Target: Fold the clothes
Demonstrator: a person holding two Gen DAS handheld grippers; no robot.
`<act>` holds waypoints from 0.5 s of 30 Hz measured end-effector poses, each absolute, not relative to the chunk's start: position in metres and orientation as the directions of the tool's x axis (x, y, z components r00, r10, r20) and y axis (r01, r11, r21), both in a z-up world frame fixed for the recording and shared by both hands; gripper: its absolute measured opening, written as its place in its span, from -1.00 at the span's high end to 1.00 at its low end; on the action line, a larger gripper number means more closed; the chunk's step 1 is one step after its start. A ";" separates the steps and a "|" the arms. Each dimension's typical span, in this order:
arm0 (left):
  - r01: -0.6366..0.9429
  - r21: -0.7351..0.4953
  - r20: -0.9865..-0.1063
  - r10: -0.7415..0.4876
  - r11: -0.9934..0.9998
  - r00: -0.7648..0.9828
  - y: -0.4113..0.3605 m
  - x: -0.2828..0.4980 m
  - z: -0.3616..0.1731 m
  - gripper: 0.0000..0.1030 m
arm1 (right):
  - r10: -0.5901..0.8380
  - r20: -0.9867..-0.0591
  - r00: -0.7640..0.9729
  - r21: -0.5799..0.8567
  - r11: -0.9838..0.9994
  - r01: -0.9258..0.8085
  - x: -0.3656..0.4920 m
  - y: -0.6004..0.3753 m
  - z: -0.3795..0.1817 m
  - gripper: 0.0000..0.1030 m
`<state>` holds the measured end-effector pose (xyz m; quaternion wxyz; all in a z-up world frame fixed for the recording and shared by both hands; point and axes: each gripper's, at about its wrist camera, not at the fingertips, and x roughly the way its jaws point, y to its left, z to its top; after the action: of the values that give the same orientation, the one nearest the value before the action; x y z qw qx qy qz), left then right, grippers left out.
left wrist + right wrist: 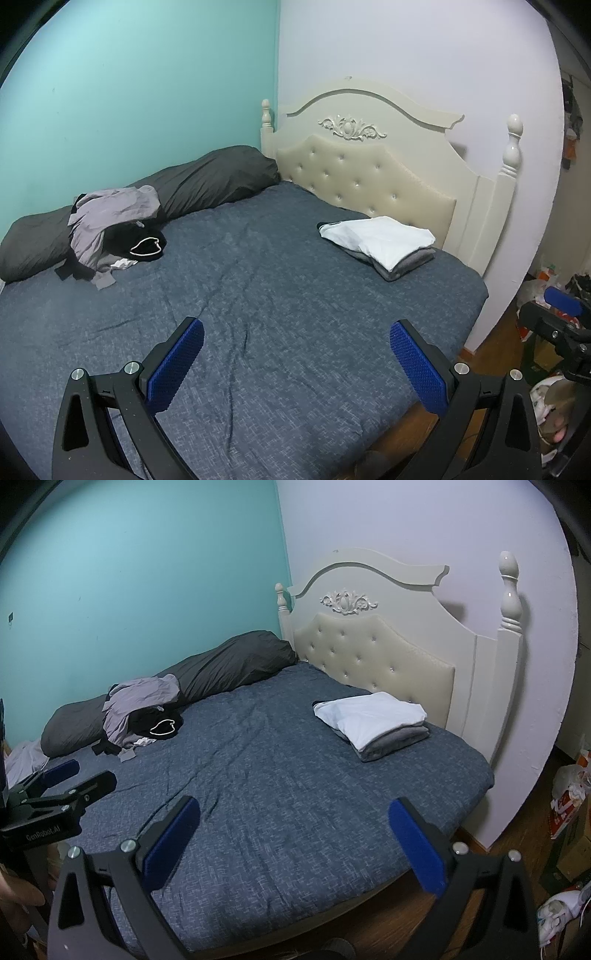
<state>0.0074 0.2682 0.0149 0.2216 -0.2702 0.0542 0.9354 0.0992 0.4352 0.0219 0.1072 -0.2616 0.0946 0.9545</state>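
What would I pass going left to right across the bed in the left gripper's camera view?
Dark grey bolster pillow → heap of unfolded clothes → bare blue bedspread → folded stack with a white top → white bedpost.

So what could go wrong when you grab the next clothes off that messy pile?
1. The unfolded pile is tangled, lilac over black, so one pinch may drag several garments along.
2. The folded stack sits near the bed's edge; a bump could tip it off.
3. Both the left gripper and the right gripper hang open and far from the pile, so it is a long reach.
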 end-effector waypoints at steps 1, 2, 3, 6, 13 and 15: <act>-0.444 -0.019 -0.530 0.386 -0.896 -0.755 0.268 0.007 0.015 -0.99 | 0.155 -0.520 -0.840 0.126 -0.959 -0.255 0.099 0.436 0.022 -0.99; -0.445 -0.019 -0.530 0.386 -0.895 -0.755 0.268 0.007 0.015 -0.99 | 0.155 -0.520 -0.840 0.127 -0.958 -0.256 0.099 0.437 0.022 -0.99; -0.445 -0.017 -0.531 0.385 -0.895 -0.755 0.268 0.007 0.015 -0.99 | 0.156 -0.521 -0.840 0.127 -0.958 -0.256 0.099 0.437 0.022 -0.99; -0.446 -0.010 -0.532 0.382 -0.895 -0.756 0.270 0.007 0.014 -0.99 | 0.155 -0.522 -0.839 0.128 -0.958 -0.257 0.099 0.437 0.021 -0.99; -0.445 -0.017 -0.531 0.385 -0.895 -0.755 0.268 0.006 0.013 -0.99 | 0.155 -0.523 -0.838 0.129 -0.958 -0.257 0.099 0.440 0.021 -0.99; -0.446 -0.015 -0.531 0.385 -0.895 -0.755 0.268 0.006 0.012 -0.99 | 0.153 -0.523 -0.838 0.130 -0.958 -0.256 0.098 0.441 0.020 -0.99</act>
<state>0.0063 0.2683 0.0123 0.2221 -0.2704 0.0564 0.9351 0.0983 0.4407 0.0204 0.1072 -0.2633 0.0979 0.9537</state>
